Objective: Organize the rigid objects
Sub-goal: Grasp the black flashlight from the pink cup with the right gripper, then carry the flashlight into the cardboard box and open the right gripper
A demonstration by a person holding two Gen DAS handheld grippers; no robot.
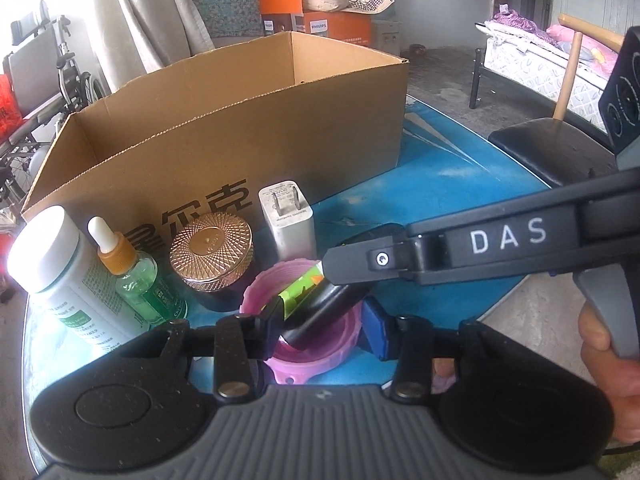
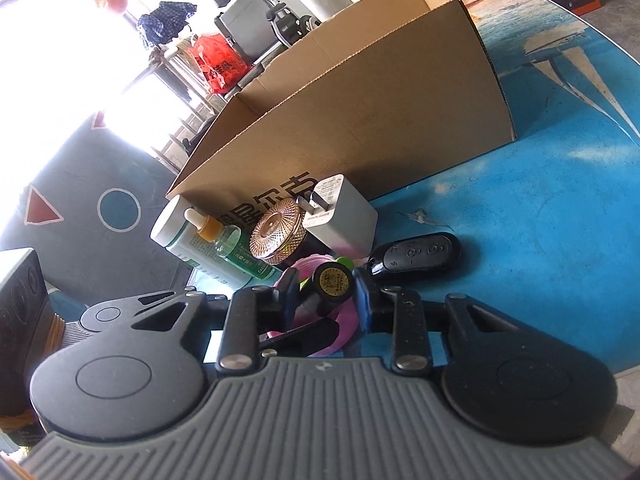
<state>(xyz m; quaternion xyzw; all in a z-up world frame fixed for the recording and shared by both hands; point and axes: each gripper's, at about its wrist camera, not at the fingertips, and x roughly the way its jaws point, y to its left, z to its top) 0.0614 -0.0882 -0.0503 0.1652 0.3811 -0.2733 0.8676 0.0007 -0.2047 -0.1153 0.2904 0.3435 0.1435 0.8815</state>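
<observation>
An open cardboard box [image 1: 224, 120] stands on the blue table [image 1: 460, 168]. In front of it stand a white pill bottle [image 1: 60, 272], a green dropper bottle [image 1: 136, 276], a gold-lidded jar [image 1: 211, 254] and a white charger [image 1: 286, 216]. My left gripper [image 1: 326, 332] straddles a pink cup [image 1: 316, 344], fingers apart. My right gripper [image 2: 326, 294] is shut on a black tube [image 2: 333, 282] with a green label, over the pink cup [image 2: 308, 272]. The right gripper [image 1: 344, 276] shows in the left wrist view, reaching in from the right with the black tube [image 1: 320, 308].
A black remote [image 2: 416, 254] lies right of the cup. A black chair [image 1: 548, 144] stands beyond the table's right edge. A wheelchair [image 1: 44, 80] and orange boxes [image 1: 320, 24] stand behind the cardboard box [image 2: 360, 100]. A bed [image 1: 552, 60] is at far right.
</observation>
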